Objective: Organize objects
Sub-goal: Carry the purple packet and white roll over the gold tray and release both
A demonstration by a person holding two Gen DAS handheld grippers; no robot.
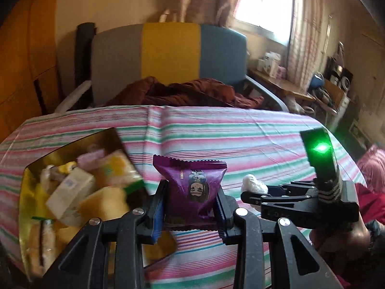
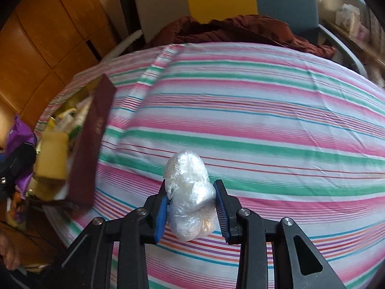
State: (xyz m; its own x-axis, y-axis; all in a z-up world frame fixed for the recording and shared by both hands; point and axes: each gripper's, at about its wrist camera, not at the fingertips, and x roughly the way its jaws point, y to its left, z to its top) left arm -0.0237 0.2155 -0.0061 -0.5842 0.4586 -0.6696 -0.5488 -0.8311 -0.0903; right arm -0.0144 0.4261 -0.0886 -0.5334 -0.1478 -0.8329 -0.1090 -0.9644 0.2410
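Note:
My left gripper (image 1: 191, 195) is shut on a purple snack packet (image 1: 192, 187) and holds it above the striped tablecloth (image 1: 240, 139), just right of a gold-lined box (image 1: 28, 192) filled with several wrapped snacks. My right gripper (image 2: 191, 200) is shut on a clear plastic-wrapped white bundle (image 2: 190, 192) above the cloth. In the left wrist view the right gripper (image 1: 252, 192) shows at the right with the white bundle (image 1: 253, 183). In the right wrist view the box (image 2: 91, 144) shows at the left with its dark red side, and the purple packet (image 2: 18, 134) sits at the far left edge.
A chair (image 1: 168, 55) with grey, yellow and blue panels stands behind the table, with a dark red garment (image 1: 187, 94) on its seat. Wooden cabinets (image 2: 48, 36) are at the left. A cluttered desk (image 1: 284, 84) is at the right by the window.

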